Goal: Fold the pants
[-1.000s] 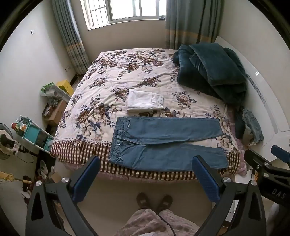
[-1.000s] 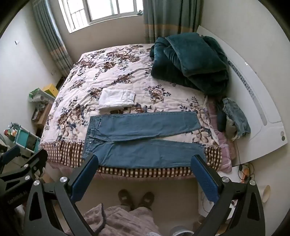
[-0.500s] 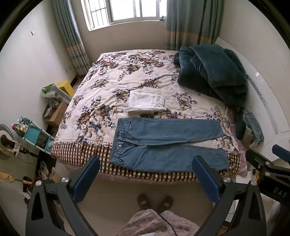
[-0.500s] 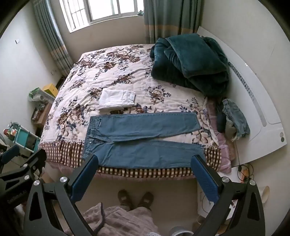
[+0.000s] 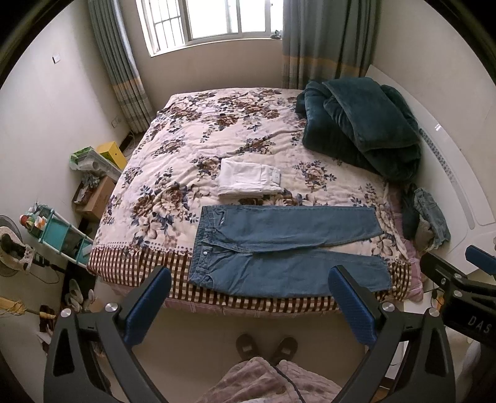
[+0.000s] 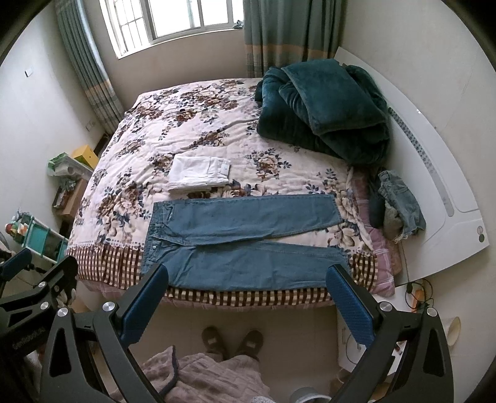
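Risk: the pants [image 5: 279, 248] lie flat along the near edge of the bed [image 5: 217, 130], lower leg at the edge itself. A one-layer pinch or uneven lift could drag them off.

Left claw [image 5: 248, 305] and right claw [image 6: 246, 305] are both spread wide, empty, held above the floor short of the near edge, apart from the denim.

A barred window [image 5: 217, 21] in the far wall lets in daylight, with grey-green curtains [image 5: 322, 43] hanging at both sides. The walls are plain and pale, the floor [image 5: 198, 344] beige, perhaps tiled. The bed [image 5: 192, 142], under a floral quilt, meets a white headboard [image 6: 440, 173] at the right. At the left stand a teal shelf unit [image 5: 59, 235], a cardboard box [image 5: 96, 198] and a fan [image 5: 11, 251].
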`<state>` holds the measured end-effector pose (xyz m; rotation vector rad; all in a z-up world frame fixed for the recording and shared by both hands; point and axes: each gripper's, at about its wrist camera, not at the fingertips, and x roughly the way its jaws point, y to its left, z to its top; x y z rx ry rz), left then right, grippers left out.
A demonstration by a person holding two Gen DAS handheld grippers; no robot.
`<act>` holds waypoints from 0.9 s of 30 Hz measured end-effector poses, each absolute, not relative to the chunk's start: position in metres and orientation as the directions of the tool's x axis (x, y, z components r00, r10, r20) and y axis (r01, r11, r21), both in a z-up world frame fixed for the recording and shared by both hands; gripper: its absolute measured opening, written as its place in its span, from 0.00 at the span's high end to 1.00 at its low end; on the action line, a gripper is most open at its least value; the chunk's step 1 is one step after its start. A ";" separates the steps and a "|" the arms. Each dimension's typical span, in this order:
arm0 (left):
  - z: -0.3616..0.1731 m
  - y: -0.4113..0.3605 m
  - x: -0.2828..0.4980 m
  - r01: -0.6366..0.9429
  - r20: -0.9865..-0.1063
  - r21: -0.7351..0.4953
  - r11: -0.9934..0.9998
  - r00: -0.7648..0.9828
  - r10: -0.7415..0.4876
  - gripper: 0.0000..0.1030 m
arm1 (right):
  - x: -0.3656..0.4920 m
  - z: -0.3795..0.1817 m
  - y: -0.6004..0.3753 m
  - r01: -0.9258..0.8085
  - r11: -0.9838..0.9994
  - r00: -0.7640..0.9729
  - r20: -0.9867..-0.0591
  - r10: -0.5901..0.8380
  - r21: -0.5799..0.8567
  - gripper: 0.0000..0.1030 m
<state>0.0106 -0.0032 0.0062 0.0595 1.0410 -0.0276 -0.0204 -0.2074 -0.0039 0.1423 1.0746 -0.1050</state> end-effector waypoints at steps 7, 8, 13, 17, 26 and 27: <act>0.006 -0.004 0.011 0.050 -0.862 0.036 0.998 0.506 0.006 0.00 | -0.020 -0.004 -0.207 0.156 0.986 0.471 -0.882 -0.021 0.060 0.00; 0.006 -0.004 0.012 0.049 -0.862 0.036 0.998 0.507 0.006 0.00 | -0.020 -0.004 -0.208 0.155 0.986 0.469 -0.883 -0.020 0.061 0.00; 0.006 -0.003 0.010 0.053 -0.862 0.033 0.998 0.506 0.002 0.00 | -0.020 -0.004 -0.208 0.152 0.986 0.471 -0.882 -0.016 0.063 0.00; 0.006 -0.003 0.011 0.053 -0.862 0.032 0.998 0.507 0.001 0.00 | -0.020 -0.003 -0.206 0.153 0.986 0.471 -0.882 -0.019 0.061 0.00; 0.014 -0.007 0.020 0.052 -0.859 0.034 0.998 0.511 0.002 0.00 | -0.021 0.000 -0.207 0.158 0.985 0.476 -0.879 -0.018 0.066 0.00; 0.015 -0.008 0.022 0.053 -0.859 0.035 0.998 0.511 0.003 0.00 | -0.022 0.004 -0.208 0.159 0.985 0.476 -0.879 -0.018 0.066 0.00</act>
